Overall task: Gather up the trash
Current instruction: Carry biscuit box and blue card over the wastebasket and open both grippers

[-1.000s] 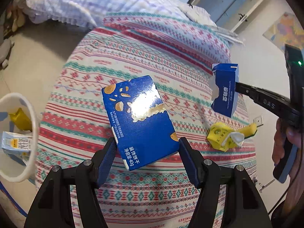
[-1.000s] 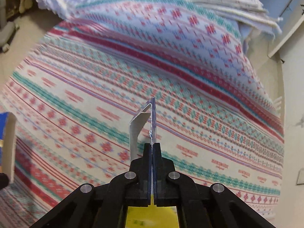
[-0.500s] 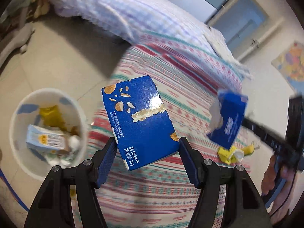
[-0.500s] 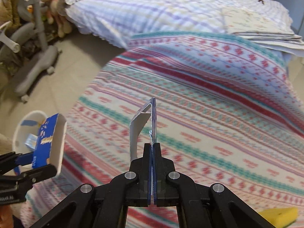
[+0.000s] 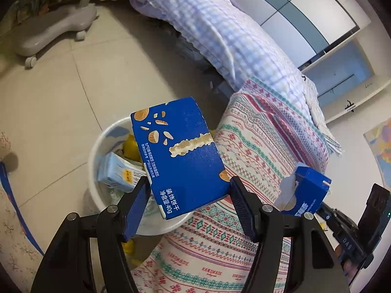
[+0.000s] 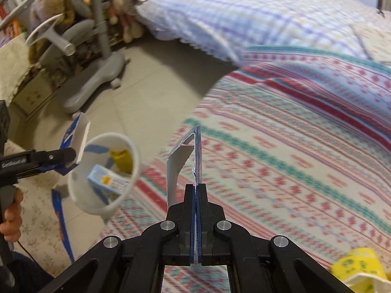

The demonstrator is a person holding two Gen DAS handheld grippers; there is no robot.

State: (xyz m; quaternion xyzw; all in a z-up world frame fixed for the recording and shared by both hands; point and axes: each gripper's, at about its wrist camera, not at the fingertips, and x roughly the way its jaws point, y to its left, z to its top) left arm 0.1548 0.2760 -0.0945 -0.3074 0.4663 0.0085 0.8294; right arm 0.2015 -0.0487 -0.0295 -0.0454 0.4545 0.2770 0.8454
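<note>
**Drop-off step: both claws loaded, left one over the bin**

Left wrist view. Left claw (image 5: 189,196) is clamped on the flat blue biscuit box (image 5: 178,156), pads on its two side edges. The box hangs above the white bin (image 5: 96,146), which stands on the floor just left of the bed (image 5: 264,146). The bin already holds a pale blue carton (image 5: 117,173) and yellow scraps. At right, the small blue carton (image 5: 305,190) sits in the right claw.

Right wrist view. Right claw (image 6: 196,185) is pinched tight on the thin edge of the small blue carton, held over the patterned bedspread. The bin lies to the near left. A yellow wrapper (image 6: 356,266) remains on the bed, near right.

Judgement: transport is about done for the left item. Next, spread the left claw above the bin mouth, then bring the right carton across.
</note>
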